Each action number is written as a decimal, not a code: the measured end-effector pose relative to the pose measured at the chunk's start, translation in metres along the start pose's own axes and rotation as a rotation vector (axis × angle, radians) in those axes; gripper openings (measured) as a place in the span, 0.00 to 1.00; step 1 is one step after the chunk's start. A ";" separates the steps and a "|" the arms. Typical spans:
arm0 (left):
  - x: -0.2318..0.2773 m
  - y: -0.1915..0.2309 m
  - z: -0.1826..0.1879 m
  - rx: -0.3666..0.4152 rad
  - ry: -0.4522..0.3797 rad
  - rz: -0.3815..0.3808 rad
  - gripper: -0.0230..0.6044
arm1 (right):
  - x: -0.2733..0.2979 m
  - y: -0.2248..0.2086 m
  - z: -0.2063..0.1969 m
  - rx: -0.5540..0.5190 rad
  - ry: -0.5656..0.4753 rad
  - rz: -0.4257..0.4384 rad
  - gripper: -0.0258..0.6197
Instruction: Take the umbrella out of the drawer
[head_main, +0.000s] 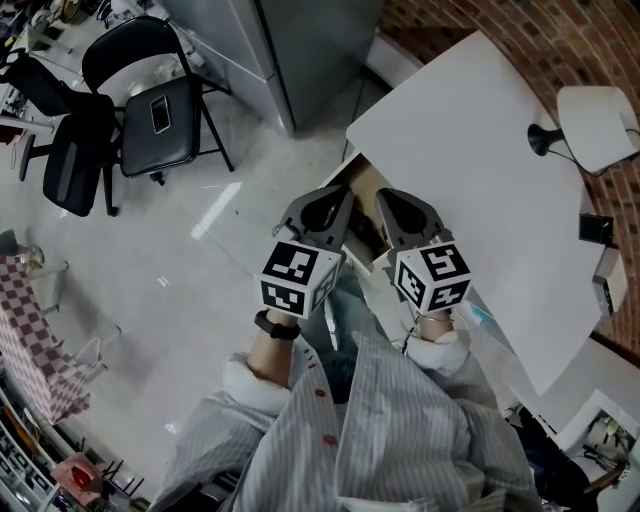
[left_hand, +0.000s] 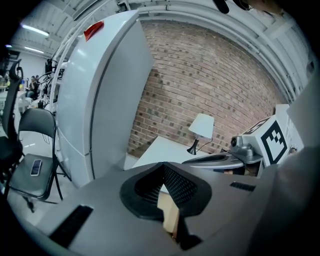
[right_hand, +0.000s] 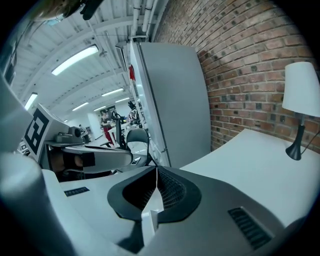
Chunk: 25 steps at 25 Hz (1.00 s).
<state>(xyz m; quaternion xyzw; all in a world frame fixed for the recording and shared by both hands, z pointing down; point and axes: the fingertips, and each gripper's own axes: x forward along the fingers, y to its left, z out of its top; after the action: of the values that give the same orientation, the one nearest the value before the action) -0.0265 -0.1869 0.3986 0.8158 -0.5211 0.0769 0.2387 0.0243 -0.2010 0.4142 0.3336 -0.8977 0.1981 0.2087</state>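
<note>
Now both were pinched shut on nothing, the left tongs (head_main: 335, 200) and right tongs (head_main: 392, 203) side by side above the open wooden drawer (head_main: 362, 205) of the white table (head_main: 470, 150). Between their tips lay a dark shape (head_main: 360, 237), perhaps the umbrella; I couldn't tell. Going in closed, they risked jabbing it deeper or clipping the rim.

Bright, cool, even light; ceiling strip lights (right_hand: 75, 57) glare above and left of the right gripper (right_hand: 157, 172); a pale reflection streaks the floor (head_main: 215, 212) beyond and left of the left gripper (head_main: 335, 200); both gripper views bow strongly, corners vignetted black; near casings look soft; shadows are faint.
</note>
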 end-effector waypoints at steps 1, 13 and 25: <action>0.004 0.003 -0.006 -0.006 0.007 0.003 0.05 | 0.005 -0.002 -0.006 -0.005 0.012 0.001 0.10; 0.047 0.039 -0.097 -0.060 0.122 0.049 0.05 | 0.066 -0.017 -0.090 -0.027 0.151 0.007 0.10; 0.080 0.059 -0.201 -0.134 0.250 0.058 0.05 | 0.116 -0.049 -0.195 -0.012 0.295 -0.026 0.10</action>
<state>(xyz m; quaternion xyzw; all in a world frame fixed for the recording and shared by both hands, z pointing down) -0.0184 -0.1775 0.6224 0.7668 -0.5147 0.1496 0.3532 0.0252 -0.1987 0.6465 0.3111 -0.8541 0.2367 0.3429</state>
